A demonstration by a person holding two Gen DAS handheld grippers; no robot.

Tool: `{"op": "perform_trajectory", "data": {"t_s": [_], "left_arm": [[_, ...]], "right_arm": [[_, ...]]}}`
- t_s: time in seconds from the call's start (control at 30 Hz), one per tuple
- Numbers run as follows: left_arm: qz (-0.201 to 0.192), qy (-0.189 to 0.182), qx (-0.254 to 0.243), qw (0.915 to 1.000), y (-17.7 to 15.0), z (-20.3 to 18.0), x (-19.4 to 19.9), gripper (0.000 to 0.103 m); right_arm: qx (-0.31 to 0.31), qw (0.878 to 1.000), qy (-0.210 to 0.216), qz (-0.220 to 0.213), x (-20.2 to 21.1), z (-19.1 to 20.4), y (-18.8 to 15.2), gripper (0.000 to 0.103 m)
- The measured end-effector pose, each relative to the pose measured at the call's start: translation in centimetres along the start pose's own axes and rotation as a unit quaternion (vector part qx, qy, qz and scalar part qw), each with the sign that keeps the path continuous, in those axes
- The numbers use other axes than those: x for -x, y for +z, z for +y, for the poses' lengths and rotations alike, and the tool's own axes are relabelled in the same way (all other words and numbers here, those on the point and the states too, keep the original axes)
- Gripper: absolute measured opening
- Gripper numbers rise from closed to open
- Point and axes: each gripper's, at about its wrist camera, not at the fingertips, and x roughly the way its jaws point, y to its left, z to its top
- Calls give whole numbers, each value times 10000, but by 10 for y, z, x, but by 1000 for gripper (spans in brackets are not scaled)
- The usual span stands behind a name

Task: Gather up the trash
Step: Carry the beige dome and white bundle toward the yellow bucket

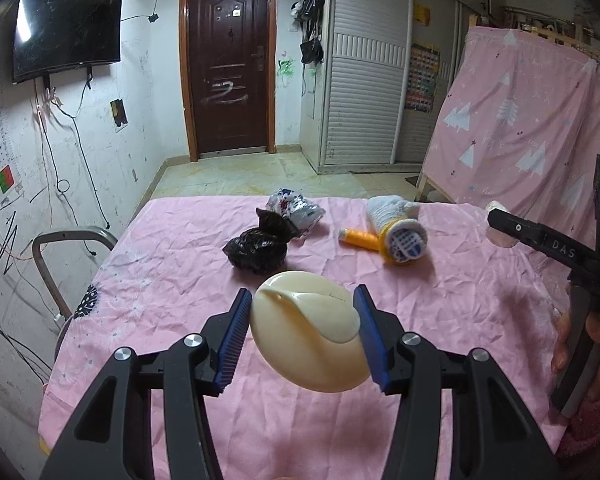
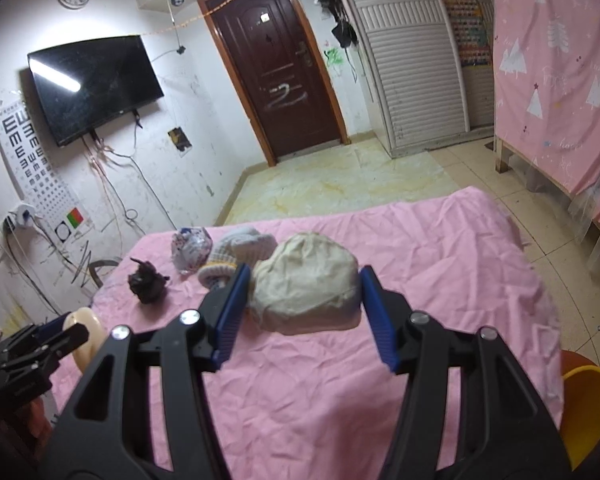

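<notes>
My left gripper [image 1: 302, 300] is shut on a cream plastic bottle [image 1: 306, 332], held above the pink tablecloth [image 1: 180, 280]. My right gripper [image 2: 304, 280] is shut on a crumpled beige cloth wad [image 2: 306, 286], lifted off the cloth. On the table lie a black plastic bag [image 1: 258, 246], a crumpled white printed wrapper [image 1: 296, 208], a white knitted glove [image 1: 396, 220] and an orange tube [image 1: 358, 238]. The right gripper's arm [image 1: 540, 238] shows at the right edge of the left wrist view. The left gripper with the bottle [image 2: 86, 336] appears at lower left in the right wrist view.
A yellow bin [image 2: 588, 412] stands on the floor beside the table's right edge. A metal chair [image 1: 60, 252] stands at the table's left side. A pink-draped frame [image 1: 520, 120] rises on the right. A dark door [image 1: 228, 68] and a wall television [image 1: 66, 24] are beyond.
</notes>
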Motion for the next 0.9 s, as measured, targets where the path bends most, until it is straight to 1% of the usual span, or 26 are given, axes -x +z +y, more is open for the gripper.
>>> {"op": "perform_trajectory", "data": {"t_s": [0.2,0.4,0.67,0.9], "left_arm": [[-97,-145,-62,9998,2,-11,7,43],[-203,-322,-204,9991,4,-29,17,43],[-340,-632,-458,9964,6,-63,29,43],[-427,-966,-777,9914,6,-102,36,43]], "right_arm": [[-84,9997,-84,-202,28,-6,-2,54],[-247,9983,-269,-463,62,-22,-5,54],[-453,9936,-696,-768,109,-53,-15,54],[-698,9868,-1125,-935,147,-83,-31,54]]}}
